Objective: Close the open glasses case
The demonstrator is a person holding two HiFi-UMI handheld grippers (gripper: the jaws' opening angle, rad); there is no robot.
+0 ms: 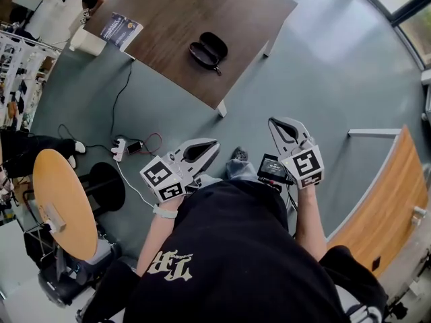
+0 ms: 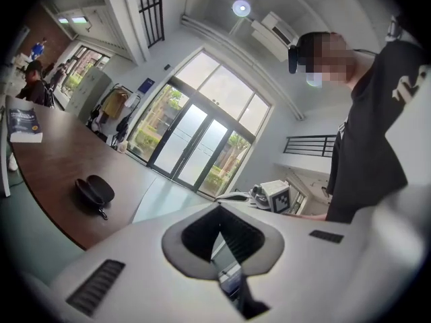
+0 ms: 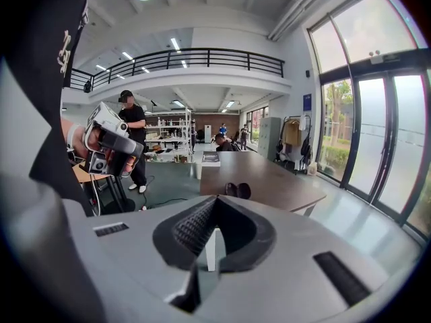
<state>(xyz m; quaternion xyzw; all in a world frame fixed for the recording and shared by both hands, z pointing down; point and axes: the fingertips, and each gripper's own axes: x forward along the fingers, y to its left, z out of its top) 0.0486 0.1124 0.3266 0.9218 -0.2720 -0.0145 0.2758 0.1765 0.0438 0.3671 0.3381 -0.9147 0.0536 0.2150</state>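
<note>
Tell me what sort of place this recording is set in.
Probably an open office or lab hall: a long wooden table holding an open glasses case, tall glazed doors, and a railed mezzanine.

My pale grey left gripper [image 1: 215, 143] and right gripper [image 1: 272, 121], black-and-white marker cubes [image 1: 161, 178], black glasses case [image 1: 208, 50], dark brown table [image 1: 175, 19]

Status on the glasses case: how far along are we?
Done: nothing yet. The glasses case lies open on the dark table. In hand: nothing. The left gripper and right gripper are both shut and empty, held by the person's body, away from the table. Left: approach the case and fold its lid shut.
</note>
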